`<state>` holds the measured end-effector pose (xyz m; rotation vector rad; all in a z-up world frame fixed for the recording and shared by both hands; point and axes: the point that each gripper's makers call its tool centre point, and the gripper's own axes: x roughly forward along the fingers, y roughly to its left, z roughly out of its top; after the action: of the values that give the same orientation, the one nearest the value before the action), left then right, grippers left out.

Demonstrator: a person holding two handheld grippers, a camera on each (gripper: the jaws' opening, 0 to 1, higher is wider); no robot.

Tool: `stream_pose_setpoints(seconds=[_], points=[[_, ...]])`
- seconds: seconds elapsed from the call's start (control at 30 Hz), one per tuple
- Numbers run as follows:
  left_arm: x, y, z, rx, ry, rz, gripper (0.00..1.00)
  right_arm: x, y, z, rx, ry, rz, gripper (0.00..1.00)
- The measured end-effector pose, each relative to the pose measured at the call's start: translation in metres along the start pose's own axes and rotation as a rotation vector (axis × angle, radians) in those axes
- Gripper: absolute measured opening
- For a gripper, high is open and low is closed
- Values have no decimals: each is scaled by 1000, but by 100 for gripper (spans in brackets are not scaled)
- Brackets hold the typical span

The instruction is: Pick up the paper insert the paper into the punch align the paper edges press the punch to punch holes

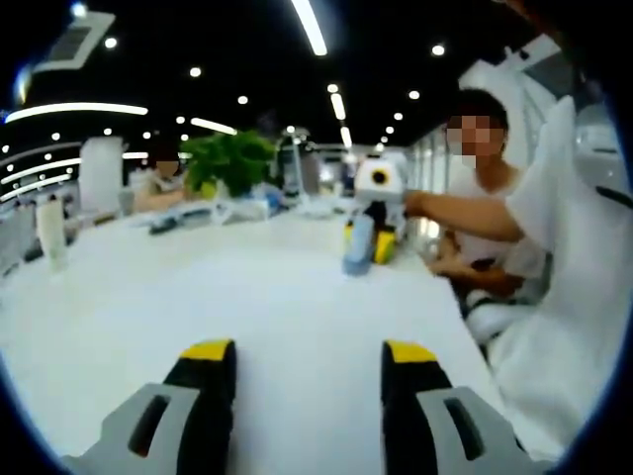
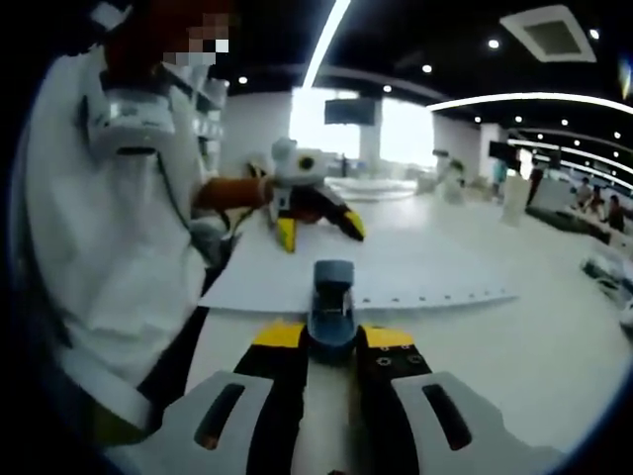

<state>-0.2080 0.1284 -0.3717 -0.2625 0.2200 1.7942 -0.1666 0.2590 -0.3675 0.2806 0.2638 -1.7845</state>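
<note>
- Left gripper view: the left claw (image 1: 309, 381) is hovering over the bare white worktop (image 1: 198, 287), jaws spread wide with nothing between them. Far across it, the right claw (image 1: 371, 242) is resting on the blue punch (image 1: 358, 245).
- Right gripper view: the right claw (image 2: 333, 341) is closing around the punch (image 2: 332, 297), which is sitting on the paper (image 2: 396, 272) by its perforated near edge.
- The paper looks thin and floppy, so gripping an edge seems wisest; the punch looks rigid.

No text, label, brand or number could be read in either view (the punch (image 2: 332, 302) and the paper (image 2: 396, 269) on the bench (image 2: 554, 346) bore no legible marking).
</note>
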Motion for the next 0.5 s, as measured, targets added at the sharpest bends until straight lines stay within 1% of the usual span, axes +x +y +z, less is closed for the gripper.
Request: stream_pose_setpoints(seconds=[0.1, 0.23, 0.27, 0.33, 0.37, 0.43, 0.5], points=[[0, 0, 0, 6, -2, -2, 59, 0, -1, 1, 56, -6, -10, 23], [-1, -2, 1, 13, -9, -14, 58, -1, -2, 5, 72, -24, -14, 25], [-2, -3, 3, 8, -16, -19, 59, -1, -2, 5, 72, -24, -18, 26], [-3, -3, 5, 1, -27, -21, 61, -2, -6, 3, 3, -7, -49, 30], [-3, -2, 6, 3, -29, -20, 63, -2, -2, 2, 16, -10, -44, 30], [-4, 0, 7, -9, -33, -20, 64, -5, -2, 4, 41, -22, -63, 30], [-6, -1, 11, -19, -40, -28, 63, -11, -5, 7, 105, -46, -119, 31]])
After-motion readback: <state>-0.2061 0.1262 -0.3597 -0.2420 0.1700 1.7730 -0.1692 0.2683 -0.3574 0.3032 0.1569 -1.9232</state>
